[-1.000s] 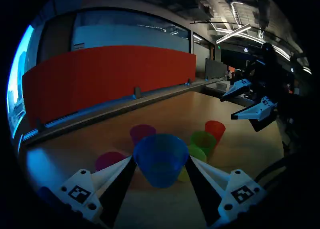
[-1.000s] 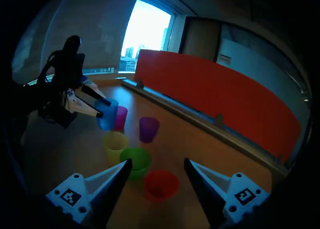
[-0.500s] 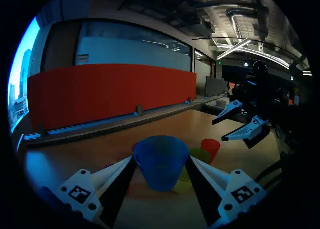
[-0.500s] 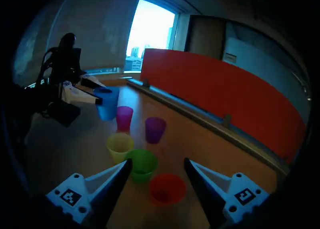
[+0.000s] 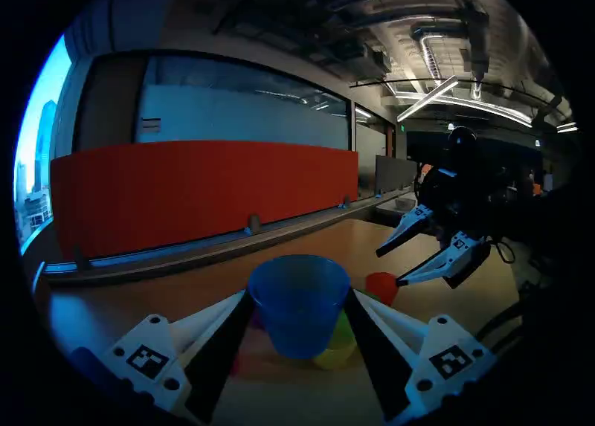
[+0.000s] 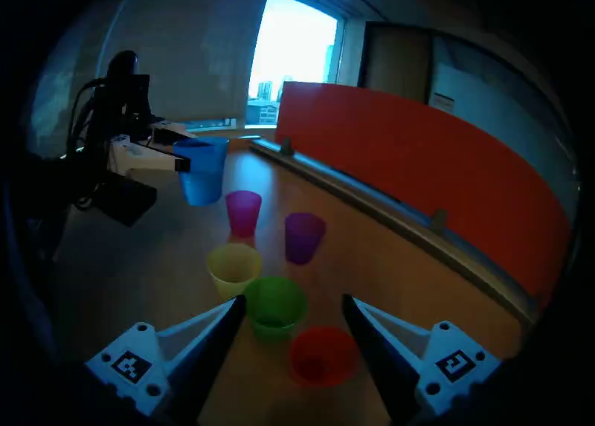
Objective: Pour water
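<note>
Left claw [image 5: 297, 294] pinches the blue cup [image 5: 299, 314] with its 2 fingers, upright at the low centre of its own view and apparently off the table [image 6: 141, 270]. I judge it is ready to tip toward the pink cup [image 6: 243, 210]. Right claw [image 6: 292, 298] gapes empty at the bottom of its view, above the green cup [image 6: 275, 311] and red cup [image 6: 323, 355].

Long wooden desk [image 6: 372, 270], red divider panel [image 5: 201, 184] along its far edge, bright window [image 6: 294, 62] showing city towers, dim room, exposed ceiling ducts [image 5: 439, 36], strip lights [image 5: 428, 99] overhead.
</note>
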A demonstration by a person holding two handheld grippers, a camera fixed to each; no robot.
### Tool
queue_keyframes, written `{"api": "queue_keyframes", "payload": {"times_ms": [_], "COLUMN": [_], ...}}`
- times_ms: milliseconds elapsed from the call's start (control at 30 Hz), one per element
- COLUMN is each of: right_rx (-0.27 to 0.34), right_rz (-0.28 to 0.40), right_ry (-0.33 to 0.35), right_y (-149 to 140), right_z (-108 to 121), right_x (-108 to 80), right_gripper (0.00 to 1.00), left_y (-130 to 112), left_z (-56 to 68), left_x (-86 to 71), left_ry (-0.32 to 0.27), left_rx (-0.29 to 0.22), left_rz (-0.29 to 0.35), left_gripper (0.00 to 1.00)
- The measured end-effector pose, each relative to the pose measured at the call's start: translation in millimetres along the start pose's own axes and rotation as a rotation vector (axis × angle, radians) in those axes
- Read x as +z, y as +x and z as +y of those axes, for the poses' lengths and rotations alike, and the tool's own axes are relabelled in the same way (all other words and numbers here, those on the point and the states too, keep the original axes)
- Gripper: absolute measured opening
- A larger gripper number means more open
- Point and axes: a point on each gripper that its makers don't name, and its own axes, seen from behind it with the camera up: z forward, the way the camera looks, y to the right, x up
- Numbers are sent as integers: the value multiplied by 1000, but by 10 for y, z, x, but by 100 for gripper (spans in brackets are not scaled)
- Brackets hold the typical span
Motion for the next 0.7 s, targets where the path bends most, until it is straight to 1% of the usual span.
{"api": "queue_keyframes", "payload": {"times_ms": [100, 267, 400, 700], "right_rx": [7, 1, -6, -1], "right_rz": [-7, -21, -35, -72], "right_ry": [15, 34, 45, 74], "right_y": [-4, -32, -84, -203], "right_z": [-22, -55, -78, -125], "right_x": [39, 104, 162, 310], "right_gripper": [100, 100, 100, 100], "left_y": [2, -15, -67, -92], "left_z": [19, 35, 37, 74], "left_x": [-9, -20, -13, -33], "left_ry": [-2, -1, 2, -4], "left_rx": [9, 25, 26, 27], "left_rz": [-3, -13, -29, -29], "left_gripper": [85, 85, 85, 85]}}
